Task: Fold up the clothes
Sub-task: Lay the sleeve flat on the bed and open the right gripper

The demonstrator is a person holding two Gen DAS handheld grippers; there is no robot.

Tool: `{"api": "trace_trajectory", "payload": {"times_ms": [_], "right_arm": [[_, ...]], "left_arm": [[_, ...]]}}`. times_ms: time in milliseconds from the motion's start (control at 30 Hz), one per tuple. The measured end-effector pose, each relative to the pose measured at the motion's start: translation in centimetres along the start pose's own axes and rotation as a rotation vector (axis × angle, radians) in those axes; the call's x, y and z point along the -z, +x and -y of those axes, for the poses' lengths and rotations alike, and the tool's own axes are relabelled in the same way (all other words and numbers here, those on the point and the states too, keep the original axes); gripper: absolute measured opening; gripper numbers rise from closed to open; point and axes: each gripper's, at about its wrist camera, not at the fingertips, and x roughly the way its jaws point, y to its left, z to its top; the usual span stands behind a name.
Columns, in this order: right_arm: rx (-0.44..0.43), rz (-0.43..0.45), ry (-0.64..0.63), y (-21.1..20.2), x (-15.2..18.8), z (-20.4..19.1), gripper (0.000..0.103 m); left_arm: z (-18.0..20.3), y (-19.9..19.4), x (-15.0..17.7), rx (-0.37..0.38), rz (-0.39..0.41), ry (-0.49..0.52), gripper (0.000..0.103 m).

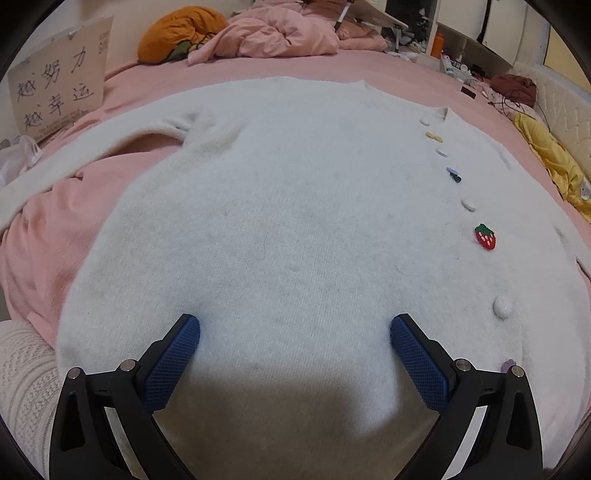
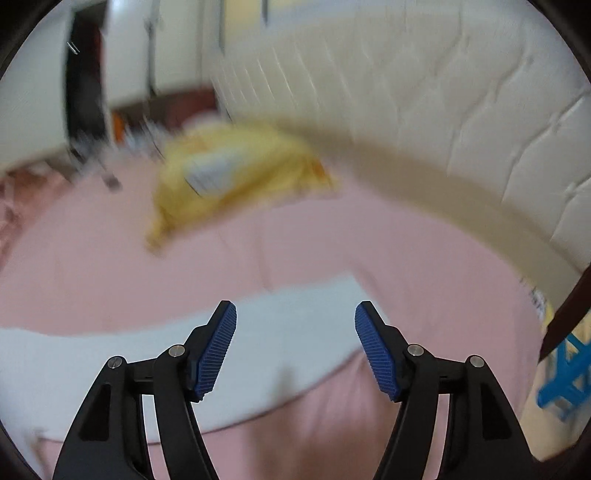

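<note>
Fluffy white knit cardigan (image 1: 280,206) is lying flat, buttons up, on the pink bedsheet (image 1: 122,173), giving clean fold lines. Left gripper (image 1: 295,332) is hovering released over the hem; right gripper (image 2: 295,325) is also spread, empty, above its white sleeve (image 2: 122,354).

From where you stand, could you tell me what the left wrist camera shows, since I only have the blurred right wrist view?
Observer: The left gripper is open, its blue pads resting on a fluffy white cardigan spread flat on the pink bed sheet.
Operator: Thank you. Is the garment face up?
Observer: Yes, a row of decorative buttons runs down its front, including a red strawberry button.
Operator: Is the left sleeve folded in?
Observer: No, the sleeve stretches out to the side across the sheet.
Operator: Anything else on the bed?
Observer: A crumpled pink duvet and an orange pillow sit at the far end.
</note>
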Motion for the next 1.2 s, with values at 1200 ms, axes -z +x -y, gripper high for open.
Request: {"api": "trace_trajectory", "payload": {"times_ms": [1200], "right_arm": [[-0.501,-0.416,-0.421,-17.3,22.0,-21.5,0.081]], "left_arm": [[0.9,-1.3,1.7,0.109,-0.051,0.174,0.103]]}}
